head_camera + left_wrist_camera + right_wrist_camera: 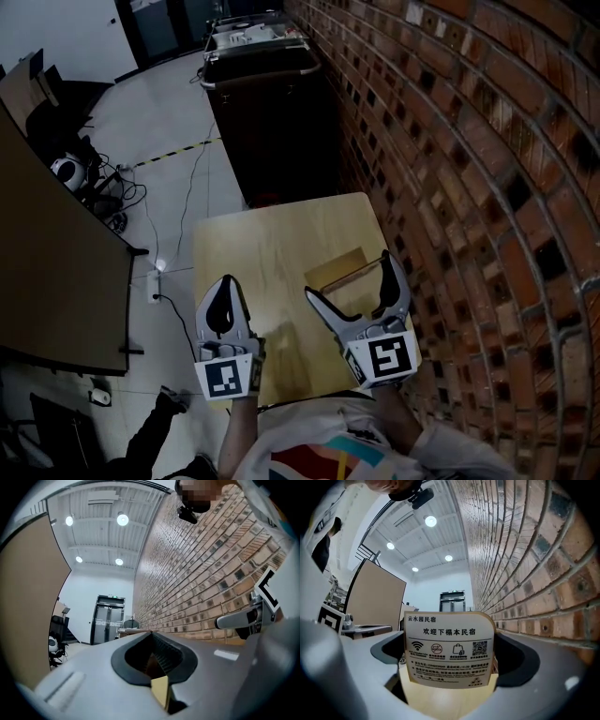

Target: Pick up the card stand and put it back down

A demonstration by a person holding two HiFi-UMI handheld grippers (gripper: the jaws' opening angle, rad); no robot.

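R gripper straddling card stand, not gripping yet.

Card stand (pixel 449 651) sits upright on the worktop (pixel 244 253), near the brick wall (pixel 469 187), right between the fingers of the right gripper (pixel 349 277). Fingers are wide open, with a gap each side of the card, so no contact I can see. The printed face looks back at the R cam and the card's width runs finger to finger, so my read is that closing pinches its side edges. The base looks roughly centred, so I'd say just squeeze, no reposition needed. Left gripper (pixel 225 283) is off to the L over the worktop, well apart from the stand, fingers closed on nothing. R does this pick imo.
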